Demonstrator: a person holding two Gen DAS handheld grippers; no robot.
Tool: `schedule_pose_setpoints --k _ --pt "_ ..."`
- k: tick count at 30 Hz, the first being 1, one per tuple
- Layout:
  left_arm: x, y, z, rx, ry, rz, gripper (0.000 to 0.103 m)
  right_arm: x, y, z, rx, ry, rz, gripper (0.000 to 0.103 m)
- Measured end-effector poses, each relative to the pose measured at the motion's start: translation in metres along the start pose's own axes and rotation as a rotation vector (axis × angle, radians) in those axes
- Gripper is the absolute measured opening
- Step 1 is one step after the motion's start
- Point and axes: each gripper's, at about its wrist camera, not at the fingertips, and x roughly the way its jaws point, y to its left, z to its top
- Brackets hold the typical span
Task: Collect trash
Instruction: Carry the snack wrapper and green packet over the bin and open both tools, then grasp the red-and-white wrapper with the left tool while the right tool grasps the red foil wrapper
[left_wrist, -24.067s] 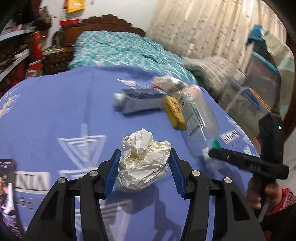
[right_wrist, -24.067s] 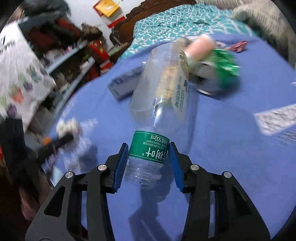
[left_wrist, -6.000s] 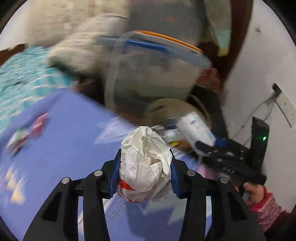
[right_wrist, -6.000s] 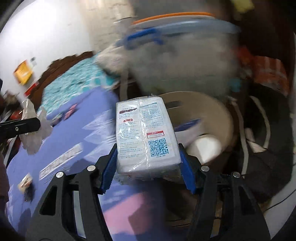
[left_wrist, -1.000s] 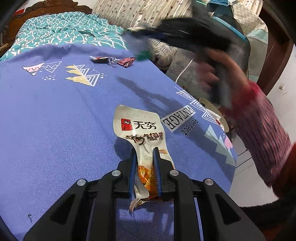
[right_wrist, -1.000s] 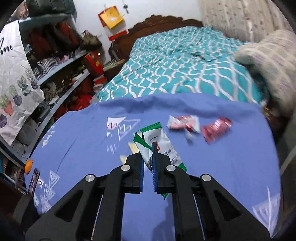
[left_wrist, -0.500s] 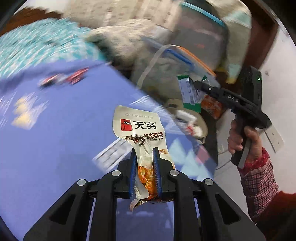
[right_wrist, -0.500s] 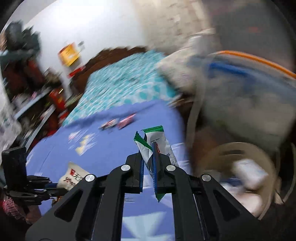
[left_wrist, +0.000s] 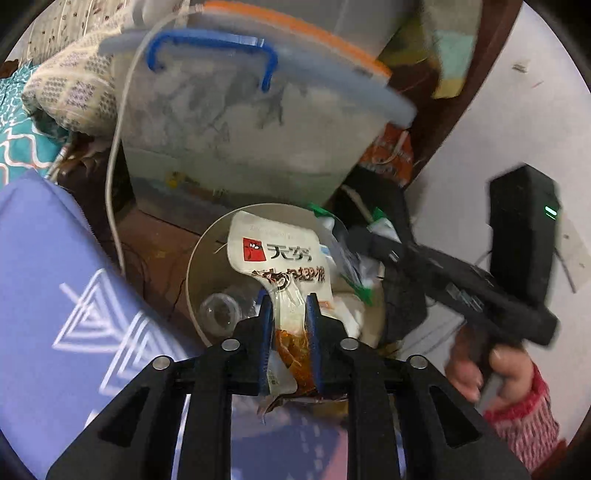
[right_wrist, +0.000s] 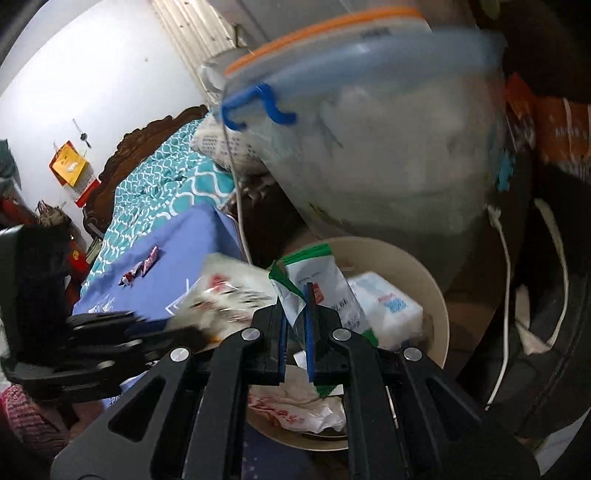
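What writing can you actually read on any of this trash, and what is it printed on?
"天穷": beside a red square logo on the snack pouch between the left gripper pads.
Brown characters below it: too distorted to read.
Green-edged wrapper in the right gripper: blurred.
White pack in the bin: too small.

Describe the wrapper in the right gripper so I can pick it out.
Find the round beige trash bin below the clear storage tub. Over it, the right gripper pinches a white wrapper; unlike the neighbouring orange-printed snack pouch, it has green edges.
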Motion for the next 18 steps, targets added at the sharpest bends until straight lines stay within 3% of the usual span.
schedule_pose_setpoints --k 1,2,4,7,8,9,10,11,15,18 --pt "0.012 0.000 0.003 0.000 0.020 0.015 0.057 -0.001 -0.002 -0.004 0.011 0.002 0.009 0.013" --pt "0.022 0.001 0.003 -0.003 0.034 0.055 0.074 0.001 -0.002 -0.006 0.019 0.010 0.015 0.013" --pt "0.030 0.005 0.002 -0.006 0.037 0.086 0.072 0.005 -0.005 -0.012 0.033 0.031 0.026 0.013" --pt "0.019 0.013 -0.003 -0.026 0.024 0.069 0.072 0.006 -0.004 -0.019 0.041 0.038 0.041 0.018" --pt "0.011 0.017 -0.005 -0.027 0.010 0.069 0.072 0.005 -0.003 -0.020 0.043 0.038 0.045 0.031" --pt "0.003 0.020 -0.007 -0.030 -0.004 0.068 0.073 0.005 -0.003 -0.021 0.048 0.036 0.051 0.062" --pt "-0.006 0.024 -0.010 -0.035 -0.021 0.068 0.073 0.004 -0.002 -0.022 0.054 0.024 0.054 0.078" --pt "-0.017 0.027 -0.014 -0.045 -0.040 0.067 0.073 0.003 0.001 -0.023 0.057 -0.005 0.051 0.085" --pt "-0.057 0.041 -0.030 -0.092 -0.092 0.053 0.073 0.003 0.018 -0.019 0.030 -0.012 0.063 0.084" --pt "-0.086 0.051 -0.048 -0.100 -0.124 0.067 0.073 -0.015 0.031 -0.012 0.020 -0.070 0.073 0.084"
